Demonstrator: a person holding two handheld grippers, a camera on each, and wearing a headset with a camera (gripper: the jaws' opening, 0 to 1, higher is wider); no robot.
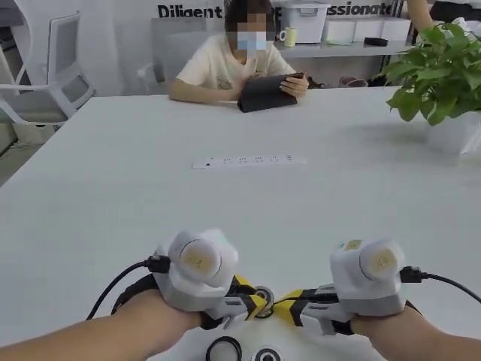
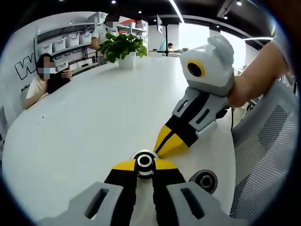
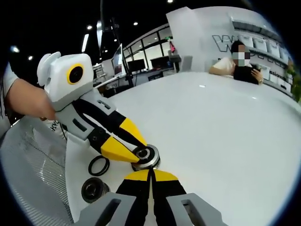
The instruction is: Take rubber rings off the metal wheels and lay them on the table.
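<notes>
The jaws of our left gripper (image 2: pixel 144 166) pinch a metal wheel (image 2: pixel 144 158), bottom middle. Our right gripper (image 3: pixel 150 174) has its jaws together.

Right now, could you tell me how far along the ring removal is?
Done: one black rubber ring lies loose on the white table. In hand: the left gripper clamps a round metal wheel while the right gripper, jaws together, noses its rim. Left: a second metal wheel beside the ring shows a dark rim, so probably not yet stripped.
</notes>
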